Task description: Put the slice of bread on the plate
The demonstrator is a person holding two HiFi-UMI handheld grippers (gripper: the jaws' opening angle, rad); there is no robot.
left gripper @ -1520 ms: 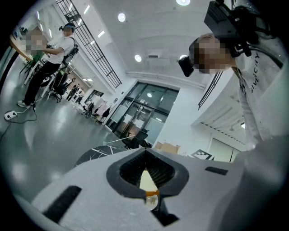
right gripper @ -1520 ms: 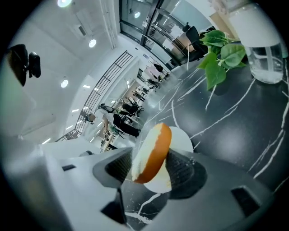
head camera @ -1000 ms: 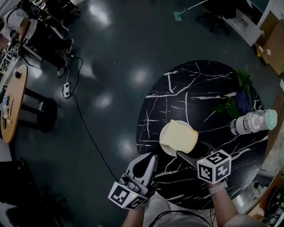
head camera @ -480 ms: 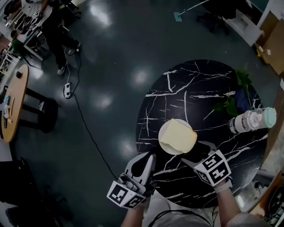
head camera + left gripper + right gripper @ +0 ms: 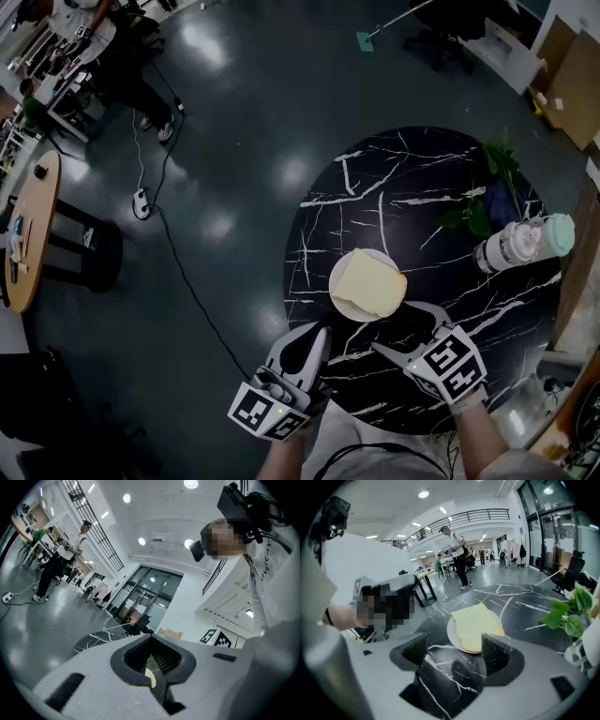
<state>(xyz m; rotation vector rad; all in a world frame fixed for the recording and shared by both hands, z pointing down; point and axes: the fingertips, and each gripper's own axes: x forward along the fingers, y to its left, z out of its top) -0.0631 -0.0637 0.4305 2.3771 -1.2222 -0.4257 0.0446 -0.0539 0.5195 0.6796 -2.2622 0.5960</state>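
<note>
A pale yellow slice of bread [image 5: 368,283] lies flat on a small white plate [image 5: 335,281] on the round black marble table [image 5: 412,187]. My right gripper [image 5: 403,328] is open just on the near side of the plate, and nothing sits between its fingers. The right gripper view shows the bread [image 5: 473,623] on the plate [image 5: 451,635] just beyond the spread jaws of the right gripper [image 5: 457,649]. My left gripper [image 5: 317,333] hangs at the table's near-left edge with its jaws closed together. In the left gripper view, the left gripper [image 5: 152,657] points up into the room.
A leafy green plant [image 5: 487,202] and a pale jar with a mint lid [image 5: 520,244] stand at the table's right side. A cable [image 5: 178,262] runs over the dark floor. A wooden table [image 5: 28,225] and stool stand far left, with people [image 5: 89,37] beyond.
My right gripper has drawn back from the plate toward the near edge of the table. The bread stays on the plate. The left gripper has barely moved.
</note>
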